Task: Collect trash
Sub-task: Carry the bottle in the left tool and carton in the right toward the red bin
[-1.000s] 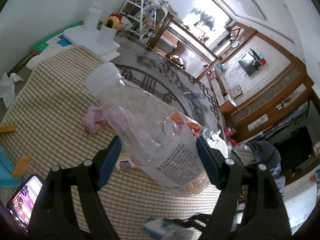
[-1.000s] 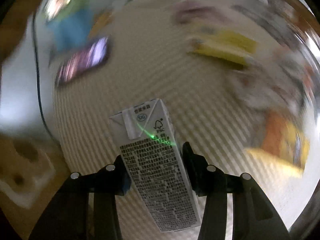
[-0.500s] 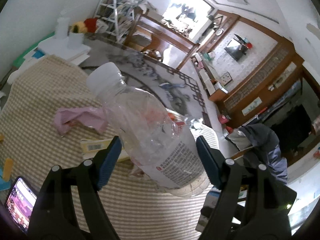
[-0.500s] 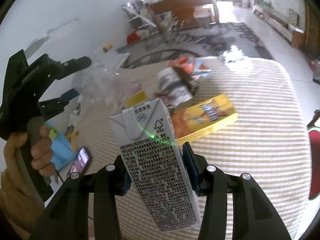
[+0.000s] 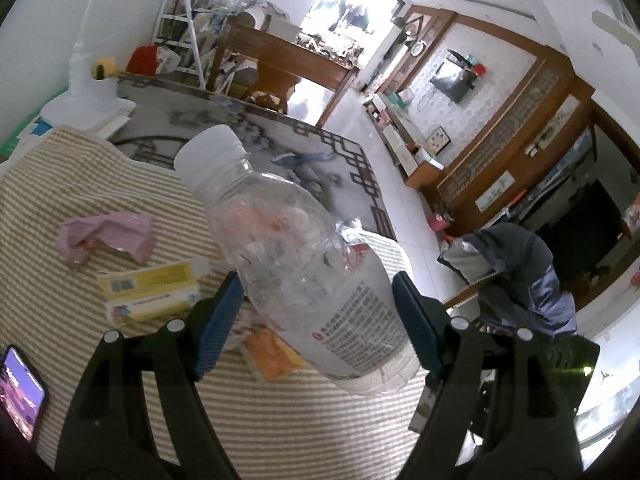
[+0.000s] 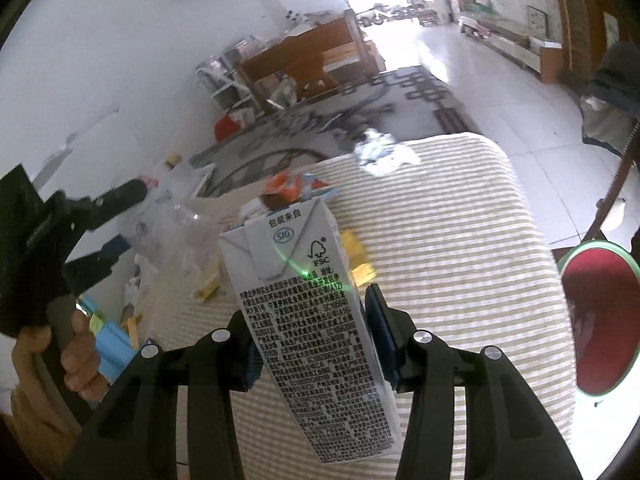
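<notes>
Across the striped tablecloth (image 5: 280, 420) below my left gripper (image 5: 318, 320) I see loose litter: a crumpled pink wrapper (image 5: 108, 236), a flat yellow box (image 5: 148, 292) with a barcode, and an orange packet (image 5: 272, 354) half hidden behind the bottle I carry. At the lower left edge lies a phone (image 5: 22, 392) with its screen lit. My left gripper pinches a clear plastic bottle (image 5: 304, 268) across its body; the bottle is thin, crinkled and dented, with a white cap and a printed label near its base, and it tilts with the cap away from me, blocking my view of the middle of the table. Beyond the table I see a grey patterned rug (image 5: 280, 140), a wooden bench (image 5: 280, 68) and a dark jacket (image 5: 520, 276) draped over a chair on the right.

From the right wrist, my right gripper (image 6: 310, 340) is clamped on a grey milk carton (image 6: 308, 320), a rectangular box with folded flaps at the top and dense black print down its side; it is held above the table and hides the litter straight ahead. Past it I make out an orange wrapper (image 6: 288, 186), yellow scraps (image 6: 356, 256) and a crumpled white-and-green wrapper (image 6: 380, 152) near the far edge. At the left a hand (image 6: 60, 364) grips the other tool, and a red round stool (image 6: 596, 320) stands beside the table on the right
</notes>
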`<state>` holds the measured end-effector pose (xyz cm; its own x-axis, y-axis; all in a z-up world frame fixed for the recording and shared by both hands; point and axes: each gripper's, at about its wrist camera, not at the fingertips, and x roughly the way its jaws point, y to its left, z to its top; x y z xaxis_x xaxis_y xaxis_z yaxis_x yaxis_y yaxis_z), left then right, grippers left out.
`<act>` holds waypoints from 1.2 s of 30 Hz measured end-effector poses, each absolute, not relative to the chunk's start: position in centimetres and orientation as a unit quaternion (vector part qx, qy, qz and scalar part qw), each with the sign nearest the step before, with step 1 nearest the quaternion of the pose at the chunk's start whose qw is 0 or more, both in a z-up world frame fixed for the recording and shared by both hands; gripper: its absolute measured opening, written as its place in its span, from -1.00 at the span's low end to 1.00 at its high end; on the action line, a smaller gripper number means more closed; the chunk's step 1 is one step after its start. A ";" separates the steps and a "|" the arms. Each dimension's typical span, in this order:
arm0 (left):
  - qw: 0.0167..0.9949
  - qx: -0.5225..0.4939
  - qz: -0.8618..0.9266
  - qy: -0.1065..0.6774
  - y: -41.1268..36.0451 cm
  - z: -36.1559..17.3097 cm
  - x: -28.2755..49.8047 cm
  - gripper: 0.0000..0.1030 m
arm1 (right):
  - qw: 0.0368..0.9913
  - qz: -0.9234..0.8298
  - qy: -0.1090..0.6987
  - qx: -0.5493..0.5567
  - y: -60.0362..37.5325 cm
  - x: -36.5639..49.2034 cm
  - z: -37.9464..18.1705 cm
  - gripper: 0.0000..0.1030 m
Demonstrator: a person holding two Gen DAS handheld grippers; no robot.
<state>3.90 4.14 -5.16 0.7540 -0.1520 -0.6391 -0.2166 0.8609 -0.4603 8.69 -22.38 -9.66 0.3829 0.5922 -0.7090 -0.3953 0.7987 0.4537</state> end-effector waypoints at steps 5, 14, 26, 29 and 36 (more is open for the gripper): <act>0.898 -0.253 0.004 0.360 0.7 -5.3 5.2 0.44 | 0.823 0.287 0.474 0.122 -25.7 10.1 -10.2 -0.14; 0.901 -0.237 -0.016 0.364 -4.6 -4.9 7.1 0.44 | 0.829 0.274 0.467 0.140 -30.9 11.5 -10.2 -0.14; 0.901 -0.202 -0.047 0.380 -10.8 -4.5 8.9 0.44 | 0.834 0.241 0.464 0.175 -37.2 12.2 -10.8 -0.14; 0.901 -0.190 -0.063 0.385 -12.9 -4.9 9.3 0.44 | 0.841 0.218 0.457 0.188 -39.5 12.1 -10.8 -0.14; 0.883 -0.169 -0.128 0.419 -18.3 -6.9 10.6 0.44 | 0.857 0.149 0.445 0.211 -45.5 11.6 -10.8 -0.14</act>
